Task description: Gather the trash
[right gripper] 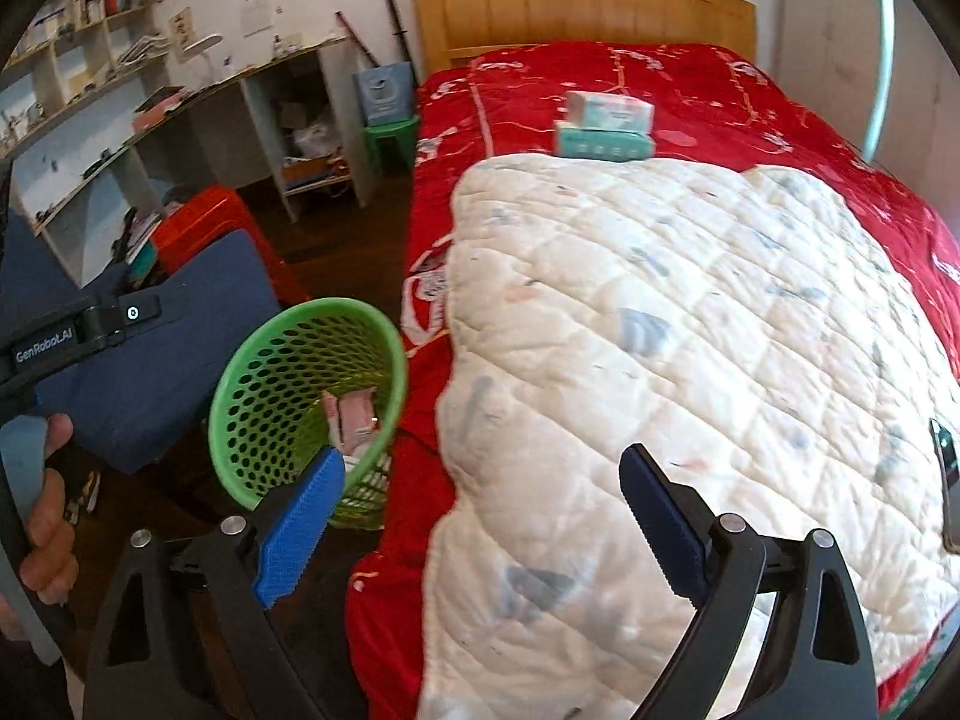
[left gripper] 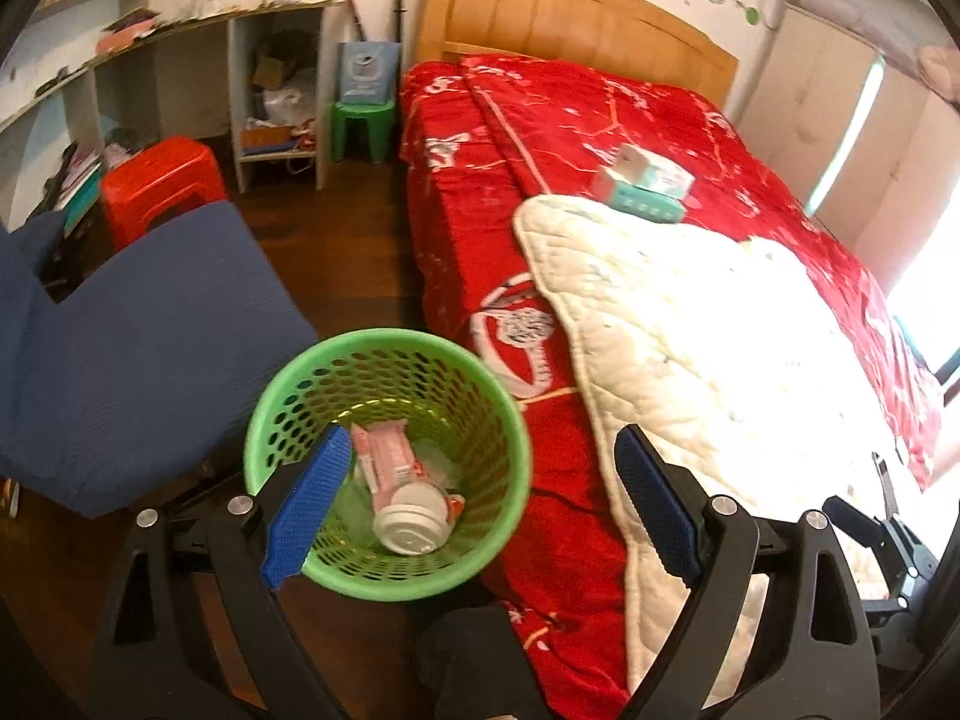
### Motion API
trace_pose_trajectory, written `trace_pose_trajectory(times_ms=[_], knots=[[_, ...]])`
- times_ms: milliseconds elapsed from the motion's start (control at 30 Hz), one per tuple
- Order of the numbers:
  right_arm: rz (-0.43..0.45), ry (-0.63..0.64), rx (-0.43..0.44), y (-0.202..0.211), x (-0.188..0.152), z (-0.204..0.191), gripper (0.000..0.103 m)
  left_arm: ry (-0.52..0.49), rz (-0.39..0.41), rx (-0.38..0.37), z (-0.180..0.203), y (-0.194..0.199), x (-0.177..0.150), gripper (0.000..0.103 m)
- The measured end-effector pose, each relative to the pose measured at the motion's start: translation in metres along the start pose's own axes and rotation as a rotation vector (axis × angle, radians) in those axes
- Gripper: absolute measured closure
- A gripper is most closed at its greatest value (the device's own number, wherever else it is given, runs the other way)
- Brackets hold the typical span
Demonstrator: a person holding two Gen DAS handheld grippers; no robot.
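Note:
A green mesh waste basket [left gripper: 384, 360] stands on the dark wood floor beside the bed. Inside it lie a pink wrapper [left gripper: 387, 456] and a white cup lid [left gripper: 408, 531]. My left gripper [left gripper: 480, 480] hovers above the basket, wide open, nothing between its blue pads. In the right wrist view the same basket [right gripper: 288, 360] is at lower left with the pink wrapper [right gripper: 351, 417] inside. My right gripper [right gripper: 480, 486] is over the edge of the white quilt [right gripper: 690, 330], open and empty. A hand [right gripper: 45, 516] at the left edge holds the other gripper's handle.
A red bedspread [left gripper: 540, 138] covers the bed, with teal tissue packs [left gripper: 645, 183] stacked near the headboard [left gripper: 570, 12]. A blue cushion [left gripper: 132, 348], a red stool [left gripper: 159, 180] and a green stool [left gripper: 363, 126] stand left of the bed. A dark phone [right gripper: 948, 480] lies on the quilt's right edge.

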State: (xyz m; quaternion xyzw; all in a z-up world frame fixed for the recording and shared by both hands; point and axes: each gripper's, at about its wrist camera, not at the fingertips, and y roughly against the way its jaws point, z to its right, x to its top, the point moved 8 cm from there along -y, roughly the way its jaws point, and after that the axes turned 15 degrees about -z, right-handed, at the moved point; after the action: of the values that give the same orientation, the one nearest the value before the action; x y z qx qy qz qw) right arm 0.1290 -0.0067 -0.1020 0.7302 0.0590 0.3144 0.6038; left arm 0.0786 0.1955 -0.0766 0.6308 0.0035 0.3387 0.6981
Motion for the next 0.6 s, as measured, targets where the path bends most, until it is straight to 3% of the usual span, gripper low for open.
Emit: trace_pose_trajectory(times_ms=[600], knots=[[0.050,-0.176,-0.111,0.045,-0.033,0.082,0.011,-0.178,0.031,-0.013,0.088,0.010,-0.013,0.011]])
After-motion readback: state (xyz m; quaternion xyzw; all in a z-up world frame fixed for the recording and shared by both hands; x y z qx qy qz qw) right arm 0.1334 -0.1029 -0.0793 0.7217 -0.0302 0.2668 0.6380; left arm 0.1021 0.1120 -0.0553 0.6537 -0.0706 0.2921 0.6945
